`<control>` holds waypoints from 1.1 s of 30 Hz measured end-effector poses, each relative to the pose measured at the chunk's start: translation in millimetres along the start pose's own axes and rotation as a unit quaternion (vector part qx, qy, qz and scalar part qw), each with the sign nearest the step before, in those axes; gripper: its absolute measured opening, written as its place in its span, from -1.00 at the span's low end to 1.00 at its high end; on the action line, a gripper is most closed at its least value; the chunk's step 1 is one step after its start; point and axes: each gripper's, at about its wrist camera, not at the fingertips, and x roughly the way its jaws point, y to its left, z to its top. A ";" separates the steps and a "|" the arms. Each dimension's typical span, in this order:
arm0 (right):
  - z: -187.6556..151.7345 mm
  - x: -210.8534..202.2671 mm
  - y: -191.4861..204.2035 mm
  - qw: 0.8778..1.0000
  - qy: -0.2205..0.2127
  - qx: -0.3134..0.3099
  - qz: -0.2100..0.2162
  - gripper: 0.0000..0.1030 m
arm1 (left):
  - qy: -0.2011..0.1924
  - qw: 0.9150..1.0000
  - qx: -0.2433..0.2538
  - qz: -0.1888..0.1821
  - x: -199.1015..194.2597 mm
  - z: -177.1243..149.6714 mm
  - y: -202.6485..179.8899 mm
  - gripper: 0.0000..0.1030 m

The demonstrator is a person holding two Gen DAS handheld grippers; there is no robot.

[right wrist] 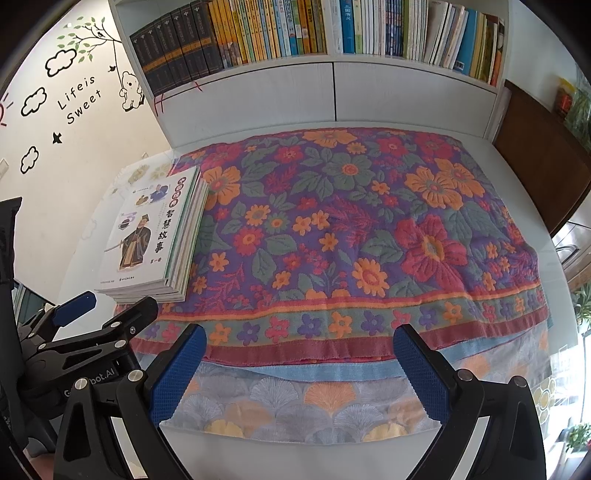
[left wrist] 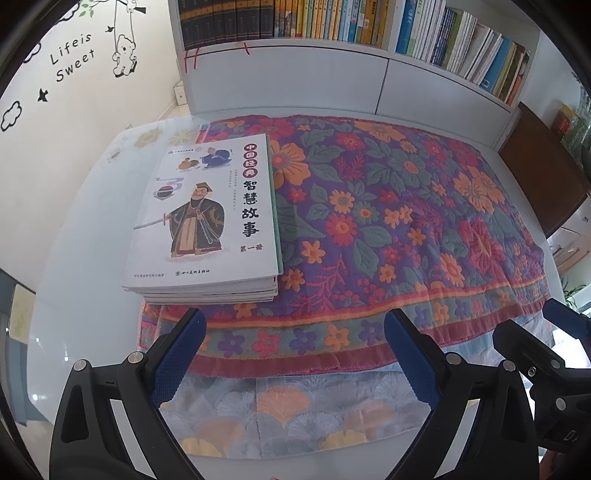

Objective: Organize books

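Note:
A stack of several thin white books (left wrist: 207,218) lies flat at the left edge of the flowered cloth (left wrist: 388,221); its top cover shows a robed figure with a sword. The right wrist view shows the same book stack (right wrist: 155,236) at the left. My left gripper (left wrist: 295,325) hovers open above the cloth's near border, just in front of the stack, with nothing between its blue pads. My right gripper (right wrist: 299,339) is open too, empty, over the near border further right. Each gripper shows in the other's view: the right gripper (left wrist: 554,332), the left gripper (right wrist: 96,306).
A white bookshelf (right wrist: 332,88) stands behind the table, its upper shelf packed with upright books (right wrist: 295,29). The white table (left wrist: 74,229) shows bare at the left. A fan-pattern cloth (right wrist: 314,406) lies under the flowered one. A brown cabinet (right wrist: 543,155) stands at the right.

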 end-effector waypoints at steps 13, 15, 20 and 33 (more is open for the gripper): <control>0.2 4.4 -4.9 1.000 0.006 0.004 0.001 0.96 | 0.005 1.000 -0.001 -0.001 4.1 -0.3 -2.3 0.88; 0.7 5.2 -5.2 1.000 0.006 0.003 0.001 0.96 | 0.006 1.000 -0.001 0.000 4.5 -0.3 -2.4 0.88; 0.8 6.2 -5.6 1.000 0.009 0.003 0.004 0.96 | 0.008 1.000 -0.002 0.002 5.4 -0.5 -2.0 0.88; 2.3 12.0 -5.3 1.000 0.017 -0.003 0.008 0.96 | 0.025 1.000 -0.003 -0.003 13.4 -1.7 -1.9 0.88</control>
